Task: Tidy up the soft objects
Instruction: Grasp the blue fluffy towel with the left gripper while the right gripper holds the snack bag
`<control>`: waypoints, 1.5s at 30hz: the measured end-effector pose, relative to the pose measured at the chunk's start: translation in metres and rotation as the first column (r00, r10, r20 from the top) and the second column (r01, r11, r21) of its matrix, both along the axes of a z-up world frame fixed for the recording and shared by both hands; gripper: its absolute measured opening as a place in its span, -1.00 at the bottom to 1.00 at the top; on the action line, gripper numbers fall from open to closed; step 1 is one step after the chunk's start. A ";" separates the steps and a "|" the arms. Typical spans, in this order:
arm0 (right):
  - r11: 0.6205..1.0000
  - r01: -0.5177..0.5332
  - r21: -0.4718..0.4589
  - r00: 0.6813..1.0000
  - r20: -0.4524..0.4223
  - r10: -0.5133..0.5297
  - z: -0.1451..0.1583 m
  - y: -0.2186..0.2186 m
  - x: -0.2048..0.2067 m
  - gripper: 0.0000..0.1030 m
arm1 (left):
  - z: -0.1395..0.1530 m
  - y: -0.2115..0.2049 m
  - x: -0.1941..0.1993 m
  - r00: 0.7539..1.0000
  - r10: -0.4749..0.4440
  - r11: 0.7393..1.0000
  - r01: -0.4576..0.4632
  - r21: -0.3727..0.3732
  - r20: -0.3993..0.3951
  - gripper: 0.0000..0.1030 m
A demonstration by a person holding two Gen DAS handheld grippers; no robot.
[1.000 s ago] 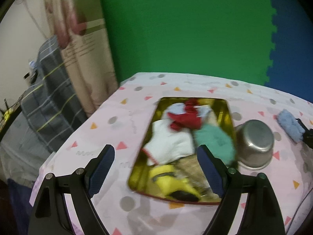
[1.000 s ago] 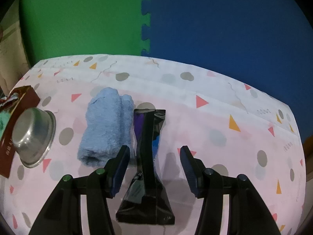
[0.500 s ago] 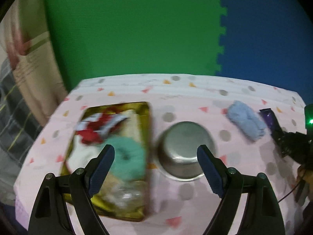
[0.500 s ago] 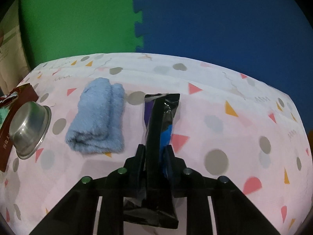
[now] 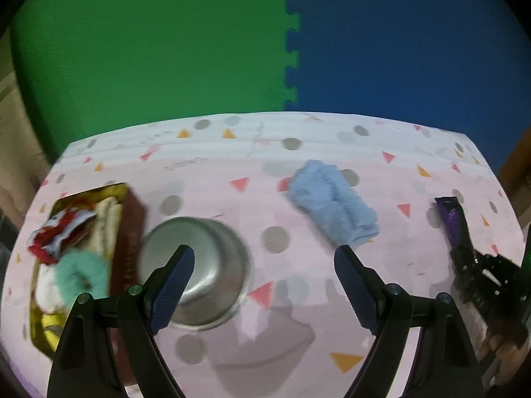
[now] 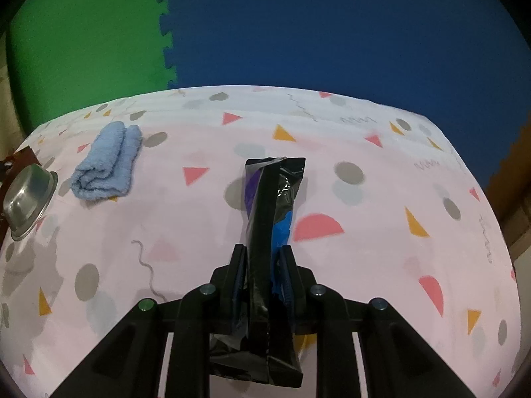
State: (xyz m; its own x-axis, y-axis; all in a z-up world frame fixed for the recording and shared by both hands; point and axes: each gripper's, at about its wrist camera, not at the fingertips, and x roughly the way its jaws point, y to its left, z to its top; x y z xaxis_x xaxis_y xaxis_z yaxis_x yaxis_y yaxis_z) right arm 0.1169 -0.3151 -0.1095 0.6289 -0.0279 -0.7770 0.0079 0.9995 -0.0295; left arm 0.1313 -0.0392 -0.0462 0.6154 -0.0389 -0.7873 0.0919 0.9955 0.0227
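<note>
Black packet (image 6: 272, 219) clamped in right tool (image 6: 262, 265), left tool (image 5: 265, 285) spread wide above tablecloth (image 5: 282, 298)

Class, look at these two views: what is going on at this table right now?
A person is tidying with a gripper in each hand. The right gripper is shut on a black packet. The left gripper is open and holds nothing, above the tablecloth between a metal bowl and a folded blue towel. A gold tray at the left holds several soft things.
</note>
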 end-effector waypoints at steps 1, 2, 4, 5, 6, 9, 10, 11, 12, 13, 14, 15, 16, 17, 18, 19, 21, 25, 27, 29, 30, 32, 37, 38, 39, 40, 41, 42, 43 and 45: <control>1.000 0.002 0.006 1.000 -0.001 -0.002 -0.001 -0.001 0.000 -0.60 | -0.002 -0.007 0.004 1.000 -0.012 1.000 0.012 -0.011 -0.006 0.63; 1.000 0.002 0.004 1.000 -0.002 -0.002 -0.001 -0.002 0.000 -0.60 | -0.004 -0.013 0.007 1.000 -0.019 1.000 0.019 -0.017 -0.012 0.63; 1.000 0.002 -0.007 1.000 -0.001 -0.002 -0.001 -0.001 -0.001 -0.60 | -0.009 -0.025 0.015 0.999 -0.036 0.998 0.035 -0.042 -0.023 0.63; 1.000 0.002 -0.013 1.000 -0.001 -0.002 -0.001 0.000 -0.002 -0.59 | -0.011 -0.029 0.017 0.999 -0.044 0.998 0.042 -0.048 -0.027 0.63; 1.000 0.002 -0.013 1.000 -0.001 -0.002 -0.001 0.000 -0.002 -0.59 | -0.015 -0.035 0.021 0.998 -0.046 0.998 0.044 -0.049 -0.031 0.63; 1.000 0.002 0.003 1.000 -0.001 -0.002 -0.001 -0.002 -0.001 -0.59 | -0.023 -0.047 0.031 0.998 -0.056 0.997 0.053 -0.062 -0.037 0.63; 1.000 0.002 0.006 1.000 -0.001 -0.002 -0.001 -0.002 -0.001 -0.59 | -0.026 -0.051 0.035 0.998 -0.046 0.997 0.044 -0.061 -0.042 0.63; 1.000 0.002 0.012 1.000 -0.001 -0.002 -0.001 -0.003 -0.001 -0.59 | -0.030 -0.054 0.039 0.998 -0.048 0.996 0.044 -0.072 -0.048 0.63; 1.000 0.002 0.015 1.000 -0.001 -0.002 -0.001 -0.004 -0.001 -0.59 | -0.031 -0.055 0.041 0.997 -0.055 0.995 0.050 -0.082 -0.054 0.63; 1.000 0.003 0.016 1.000 -0.001 -0.003 -0.001 -0.004 -0.001 -0.59 | -0.034 -0.058 0.045 0.996 -0.056 0.995 0.050 -0.090 -0.064 0.63; 1.000 0.002 0.018 1.000 -0.003 -0.002 -0.002 -0.004 -0.001 -0.58 | -0.036 -0.059 0.048 0.997 -0.050 0.995 0.044 -0.092 -0.064 0.63; 1.000 0.002 0.019 1.000 -0.005 -0.002 -0.002 -0.004 0.000 -0.58 | -0.039 -0.062 0.052 0.997 -0.046 0.995 0.041 -0.087 -0.062 0.63; 1.000 0.002 0.021 1.000 -0.005 -0.002 -0.002 -0.005 0.000 -0.58 | -0.042 -0.063 0.055 0.997 -0.044 0.996 0.039 -0.079 -0.062 0.63; 1.000 0.002 0.022 1.000 -0.005 -0.002 -0.002 -0.005 -0.001 -0.58 | -0.045 -0.065 0.059 0.997 -0.038 0.997 0.034 -0.066 -0.064 0.63; 1.000 0.002 0.023 1.000 -0.005 -0.002 -0.002 -0.005 -0.001 -0.57 | -0.047 -0.065 0.061 0.997 -0.035 0.998 0.031 -0.063 -0.068 0.63; 1.000 0.002 0.025 1.000 -0.005 -0.002 -0.002 -0.005 -0.001 -0.57 | -0.051 -0.064 0.064 0.996 -0.034 0.997 0.028 -0.069 -0.084 0.63; 1.000 0.002 0.031 1.000 -0.005 -0.002 -0.002 -0.006 -0.002 -0.57 | -0.057 -0.062 0.069 0.993 -0.032 0.995 0.021 -0.094 -0.114 0.63; 0.999 0.001 0.041 1.000 -0.007 -0.001 -0.002 -0.007 -0.002 -0.56 | -0.067 -0.059 0.072 0.987 -0.042 0.990 0.020 -0.138 -0.154 0.32; 0.999 0.002 0.042 1.000 -0.007 -0.001 -0.003 -0.007 -0.002 -0.56 | -0.072 -0.059 0.074 0.978 -0.069 0.987 0.038 -0.157 -0.197 -0.20; 0.999 0.002 0.043 1.000 -0.007 -0.002 -0.002 -0.007 -0.002 -0.56 | -0.069 -0.058 0.072 0.980 -0.081 0.985 0.050 -0.166 -0.184 -0.43; 0.999 0.002 0.043 1.000 -0.007 -0.002 -0.002 -0.007 -0.002 -0.56 | -0.069 -0.057 0.072 0.978 -0.089 0.984 0.056 -0.172 -0.188 -0.54; 0.999 0.003 0.045 1.000 -0.007 -0.003 -0.002 -0.007 -0.003 -0.56 | -0.066 -0.055 0.070 0.977 -0.101 0.981 0.066 -0.183 -0.188 -0.64; 0.999 0.004 0.045 1.000 -0.008 -0.004 -0.002 -0.006 -0.003 -0.55 | -0.055 -0.049 0.062 0.976 -0.127 0.977 0.092 -0.194 -0.176 -0.69; 0.999 0.004 0.045 1.000 -0.008 -0.004 -0.002 -0.006 -0.003 -0.55 | -0.052 -0.048 0.059 0.976 -0.133 0.976 0.100 -0.191 -0.169 -0.69; 0.999 0.004 0.045 1.000 -0.007 -0.004 -0.002 -0.006 -0.003 -0.55 | -0.051 -0.048 0.058 0.977 -0.138 0.976 0.106 -0.189 -0.165 -0.70; 0.999 0.004 0.045 1.000 -0.007 -0.004 -0.002 -0.006 -0.003 -0.55 | -0.048 -0.047 0.054 0.977 -0.142 0.976 0.112 -0.185 -0.159 -0.70; 0.999 0.004 0.046 1.000 -0.007 -0.004 -0.002 -0.006 -0.003 -0.55 | -0.046 -0.047 0.052 0.977 -0.146 0.976 0.117 -0.182 -0.155 -0.70; 0.999 0.004 0.046 1.000 -0.007 -0.004 -0.002 -0.006 -0.003 -0.55 | -0.044 -0.047 0.050 0.977 -0.149 0.977 0.122 -0.176 -0.152 -0.70; 0.999 0.004 0.045 1.000 -0.007 -0.004 -0.002 -0.006 -0.003 -0.55 | -0.042 -0.047 0.046 0.977 -0.151 0.977 0.124 -0.170 -0.150 -0.70; 0.999 0.004 0.045 1.000 -0.007 -0.004 -0.002 -0.006 -0.003 -0.55 | -0.037 -0.045 0.041 0.978 -0.155 0.976 0.130 -0.173 -0.137 -0.70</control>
